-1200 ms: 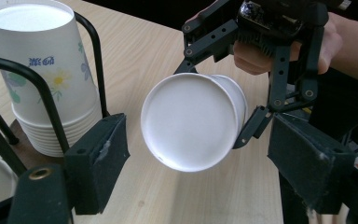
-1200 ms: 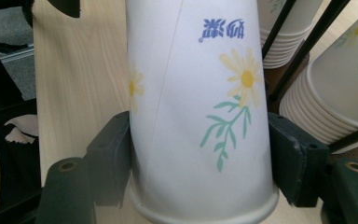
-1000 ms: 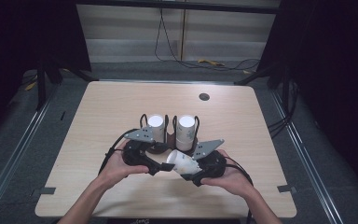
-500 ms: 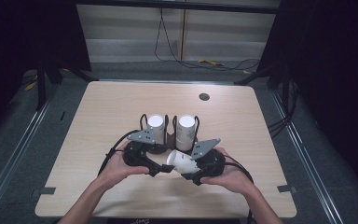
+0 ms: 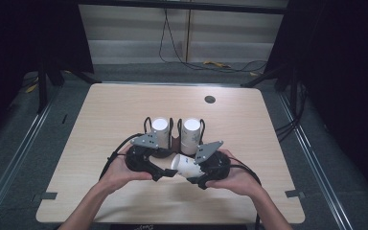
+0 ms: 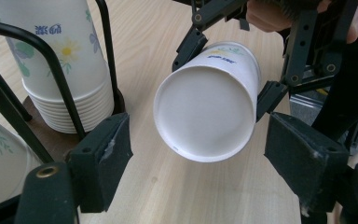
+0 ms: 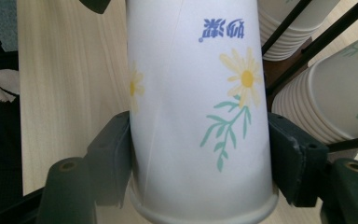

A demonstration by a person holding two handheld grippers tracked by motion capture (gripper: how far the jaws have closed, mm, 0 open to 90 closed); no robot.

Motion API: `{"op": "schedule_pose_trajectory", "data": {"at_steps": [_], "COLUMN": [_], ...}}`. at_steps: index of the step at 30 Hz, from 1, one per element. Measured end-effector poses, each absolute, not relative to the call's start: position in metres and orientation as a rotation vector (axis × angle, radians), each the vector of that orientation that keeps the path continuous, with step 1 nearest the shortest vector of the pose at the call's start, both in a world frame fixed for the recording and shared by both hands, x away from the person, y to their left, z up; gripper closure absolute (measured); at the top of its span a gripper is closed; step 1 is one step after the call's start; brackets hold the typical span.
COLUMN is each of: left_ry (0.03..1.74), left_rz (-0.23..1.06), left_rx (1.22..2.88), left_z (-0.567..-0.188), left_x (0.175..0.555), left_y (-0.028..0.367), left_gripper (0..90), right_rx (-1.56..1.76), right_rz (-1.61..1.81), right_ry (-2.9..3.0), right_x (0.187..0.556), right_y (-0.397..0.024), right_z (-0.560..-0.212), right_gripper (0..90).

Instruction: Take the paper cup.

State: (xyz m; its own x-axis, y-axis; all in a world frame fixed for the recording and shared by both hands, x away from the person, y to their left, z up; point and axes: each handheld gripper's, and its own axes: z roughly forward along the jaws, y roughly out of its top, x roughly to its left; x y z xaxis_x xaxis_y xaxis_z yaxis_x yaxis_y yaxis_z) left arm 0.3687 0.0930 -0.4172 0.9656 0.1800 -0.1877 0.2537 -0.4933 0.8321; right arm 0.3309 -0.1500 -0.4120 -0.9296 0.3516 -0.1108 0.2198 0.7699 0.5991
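Desk (image 5: 124,110) is seen w/ a wire rack (image 5: 172,139) near centre, holding two stacks of cups (image 5: 191,132) upside down. At approx 6 o'clock from the rack, one cup (image 5: 184,165) is held on its side above the desk, pinched near its rim by the right hand-held gripper (image 7: 200,168), base pointed at the left one. Left hand-held gripper (image 6: 198,163) is spread wide, jaws either side of the cup's base, not touching. Judged: cup already taken off a stack; handover or placing is left, approx halfway.
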Motion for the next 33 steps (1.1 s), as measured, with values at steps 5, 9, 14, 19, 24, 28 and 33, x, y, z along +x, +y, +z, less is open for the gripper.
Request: {"op": "schedule_pose_trajectory", "data": {"at_steps": [5,9,14,19,24,28,33], "left_ry": [0.266,0.274,0.267,0.281,0.316,0.303,0.283], "left_rz": [-0.089,-0.074,-0.059,-0.057,-0.110,-0.090,-0.085], "left_rx": [2.097,2.097,2.108,2.093,2.080,2.104,2.138], "left_z": [-0.411,-0.412,-0.415,-0.414,-0.412,-0.412,-0.414], "left_x": [0.367,0.367,0.366,0.367,0.371,0.370,0.368], "left_y": [0.098,0.098,0.095,0.096,0.096,0.092,0.089], "left_gripper": [27.9,28.1,31.4,29.8,30.0,29.9,28.5], "right_rx": [0.436,0.413,0.368,0.361,0.360,0.340,0.323], "right_rz": [0.882,0.852,0.813,0.784,0.775,0.752,0.732], "right_ry": [2.748,2.767,2.788,2.783,2.776,2.784,2.791], "right_x": [0.331,0.332,0.332,0.334,0.336,0.334,0.334], "right_y": [-0.153,-0.150,-0.146,-0.142,-0.141,-0.137,-0.134], "right_z": [-0.407,-0.407,-0.406,-0.408,-0.408,-0.409,-0.410], "right_gripper": [30.8,30.9,30.9,30.9,31.0,31.0,30.9]}}
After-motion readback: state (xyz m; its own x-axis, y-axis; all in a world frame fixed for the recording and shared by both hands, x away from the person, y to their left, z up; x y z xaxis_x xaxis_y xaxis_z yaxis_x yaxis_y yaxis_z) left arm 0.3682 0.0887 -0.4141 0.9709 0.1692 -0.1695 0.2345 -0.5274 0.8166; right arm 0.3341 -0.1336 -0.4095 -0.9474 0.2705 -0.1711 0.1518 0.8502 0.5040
